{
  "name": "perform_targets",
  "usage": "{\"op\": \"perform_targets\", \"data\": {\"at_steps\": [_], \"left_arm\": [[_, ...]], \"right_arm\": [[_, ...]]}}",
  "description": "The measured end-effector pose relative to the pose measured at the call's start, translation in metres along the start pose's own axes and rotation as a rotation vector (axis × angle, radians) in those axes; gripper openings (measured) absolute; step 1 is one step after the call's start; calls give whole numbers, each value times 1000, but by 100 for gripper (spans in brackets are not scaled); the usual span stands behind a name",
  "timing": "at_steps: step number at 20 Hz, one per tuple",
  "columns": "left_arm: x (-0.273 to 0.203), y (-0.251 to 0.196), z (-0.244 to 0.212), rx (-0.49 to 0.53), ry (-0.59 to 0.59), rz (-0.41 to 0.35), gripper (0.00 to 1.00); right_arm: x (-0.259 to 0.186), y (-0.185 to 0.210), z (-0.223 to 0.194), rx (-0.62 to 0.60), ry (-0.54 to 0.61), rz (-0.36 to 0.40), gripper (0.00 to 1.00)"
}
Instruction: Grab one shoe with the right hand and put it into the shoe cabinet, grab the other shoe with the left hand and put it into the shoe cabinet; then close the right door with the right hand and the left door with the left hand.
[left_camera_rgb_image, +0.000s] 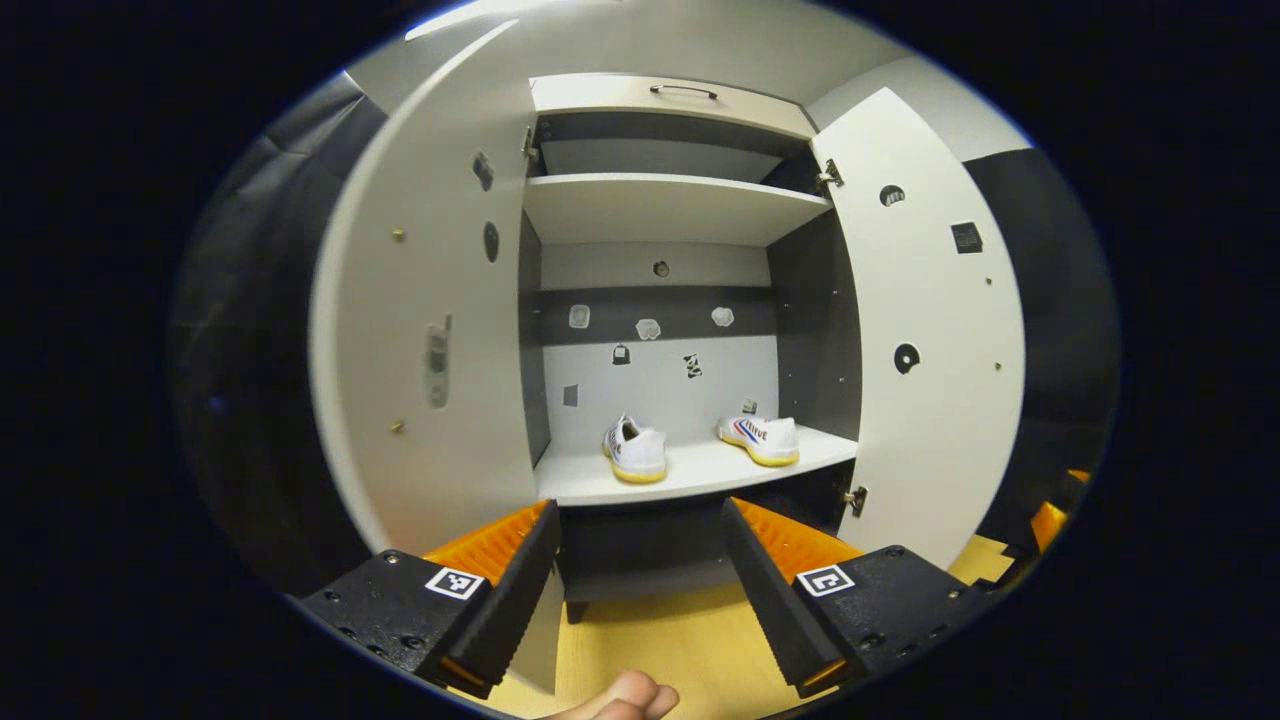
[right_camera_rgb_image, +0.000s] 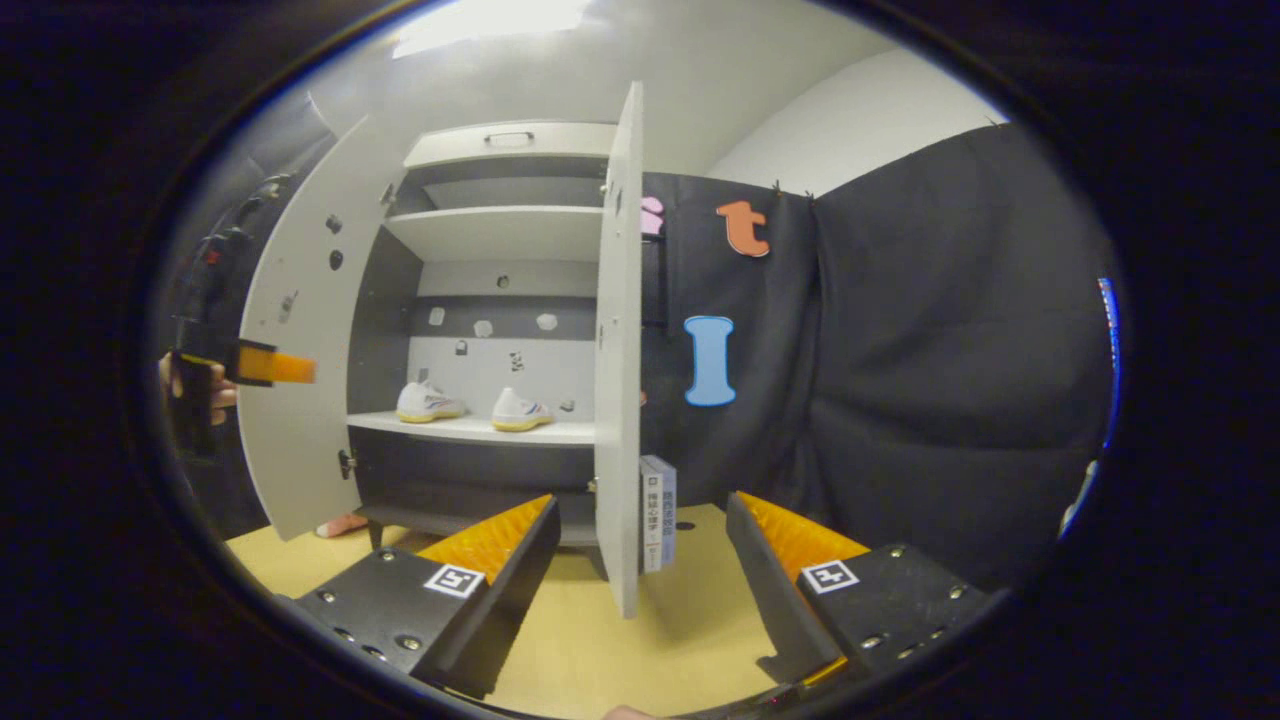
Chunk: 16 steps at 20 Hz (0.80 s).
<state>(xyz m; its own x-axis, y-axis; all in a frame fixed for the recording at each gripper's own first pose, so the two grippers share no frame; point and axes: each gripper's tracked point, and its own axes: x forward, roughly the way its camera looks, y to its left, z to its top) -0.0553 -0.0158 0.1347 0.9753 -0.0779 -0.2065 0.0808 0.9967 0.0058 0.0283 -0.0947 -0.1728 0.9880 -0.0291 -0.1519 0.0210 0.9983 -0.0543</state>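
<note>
both shoes shelved, two doors left to swing

the shoe cabinet (left_camera_rgb_image: 660, 205) stands open, a big rigid box on short legs over the pale wood floor (left_camera_rgb_image: 660, 640). its right door (right_camera_rgb_image: 620, 330) is a tall, stiff, flat panel on hinges, edge-on in the right gripper view and swung out toward the near side. it should move lightly with a push on its outer face near the free edge; the smooth board gives little to pinch. a book (right_camera_rgb_image: 657, 512) stands on the floor just beside that door's outer face, and looks likely to sit clear of the closing arc, though i cannot be sure.

the left door (left_camera_rgb_image: 425, 330) is the same kind of panel, opened wide, with open room in front of it.

the two shoes (left_camera_rgb_image: 637, 450) (left_camera_rgb_image: 760, 438) sit apart on the lower shelf, well back from its front lip, so the doors should pass them.

the right claw (right_camera_rgb_image: 640, 560) is wide open and empty, near the right door's edge. the left claw (left_camera_rgb_image: 640, 560) is also wide open, holding nothing, facing the shelf.
</note>
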Motion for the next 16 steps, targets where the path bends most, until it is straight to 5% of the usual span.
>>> {"op": "perform_targets", "data": {"at_steps": [10,16], "left_arm": [[-103,19,-53,-74,4,-41,99],[-128,47,-78,-70,26,-24,98]], "right_arm": [[70,-113,27,-42,152,36,99],[135,-142,109,-34,83,59,100]]}}
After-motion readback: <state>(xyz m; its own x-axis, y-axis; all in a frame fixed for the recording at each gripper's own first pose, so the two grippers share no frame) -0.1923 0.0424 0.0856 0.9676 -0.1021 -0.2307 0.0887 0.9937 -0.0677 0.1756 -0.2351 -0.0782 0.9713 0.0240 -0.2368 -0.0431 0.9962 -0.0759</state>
